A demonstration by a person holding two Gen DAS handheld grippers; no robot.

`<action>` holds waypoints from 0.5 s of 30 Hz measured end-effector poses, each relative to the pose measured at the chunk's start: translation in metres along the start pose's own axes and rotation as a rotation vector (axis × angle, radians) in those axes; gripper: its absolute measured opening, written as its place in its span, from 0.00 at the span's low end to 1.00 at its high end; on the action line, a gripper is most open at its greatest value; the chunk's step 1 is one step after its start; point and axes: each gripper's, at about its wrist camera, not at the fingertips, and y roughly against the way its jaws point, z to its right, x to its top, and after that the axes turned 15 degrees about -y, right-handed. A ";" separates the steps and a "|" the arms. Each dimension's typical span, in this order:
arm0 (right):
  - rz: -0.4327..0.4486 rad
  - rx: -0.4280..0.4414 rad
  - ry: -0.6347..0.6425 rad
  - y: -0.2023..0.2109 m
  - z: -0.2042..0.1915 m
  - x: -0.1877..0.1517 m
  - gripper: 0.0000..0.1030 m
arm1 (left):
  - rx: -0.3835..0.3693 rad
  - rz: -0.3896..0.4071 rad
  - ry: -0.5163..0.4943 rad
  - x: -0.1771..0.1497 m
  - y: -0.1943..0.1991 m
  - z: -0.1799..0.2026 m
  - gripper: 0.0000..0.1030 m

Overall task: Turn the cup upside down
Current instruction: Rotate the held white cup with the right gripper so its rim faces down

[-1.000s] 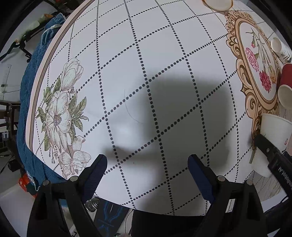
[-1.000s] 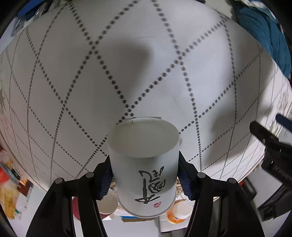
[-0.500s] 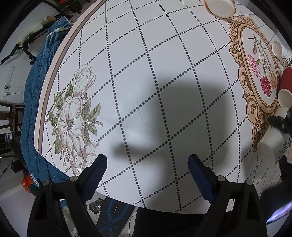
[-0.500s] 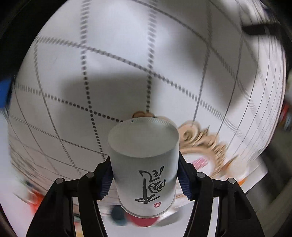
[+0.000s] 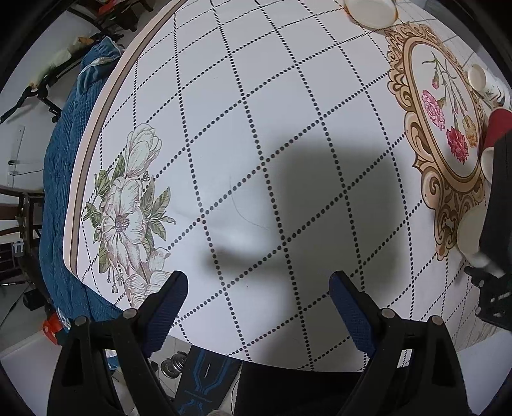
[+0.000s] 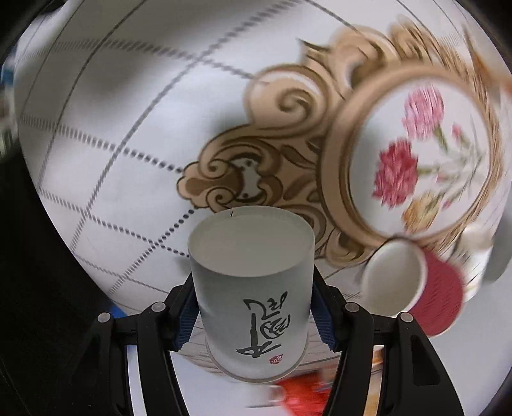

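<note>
A white paper cup [image 6: 252, 288] with black calligraphy sits between my right gripper's fingers, held above the table with its flat closed base facing away from the camera. My right gripper [image 6: 252, 316] is shut on the cup's sides. In the left wrist view the cup [image 5: 468, 235] shows at the far right edge, partly hidden by the right gripper's black body. My left gripper [image 5: 257, 307] is open and empty, hovering over the near edge of the white tablecloth [image 5: 256, 128].
A red paper cup [image 6: 416, 284] lies on its side by the gold floral frame print [image 6: 416, 153]; it also shows in the left wrist view [image 5: 497, 128]. Another white cup [image 5: 480, 78] and a shallow bowl [image 5: 371, 11] sit at the far side. A blue cloth [image 5: 64, 179] hangs left.
My right gripper has swung with the cup across the table, from the plain grid area to over the gold frame print near the red cup. The left gripper has stayed open and almost still.
</note>
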 end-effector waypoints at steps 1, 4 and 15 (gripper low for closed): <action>-0.007 0.037 -0.039 0.000 0.007 0.002 0.62 | 0.001 0.000 -0.002 0.001 0.001 0.002 0.88; -0.031 0.126 -0.138 0.001 0.028 0.010 0.62 | -0.002 -0.003 -0.008 0.002 0.004 0.007 0.88; -0.095 0.396 -0.421 -0.009 0.107 0.010 0.62 | 0.010 -0.002 -0.029 0.002 0.010 0.038 0.88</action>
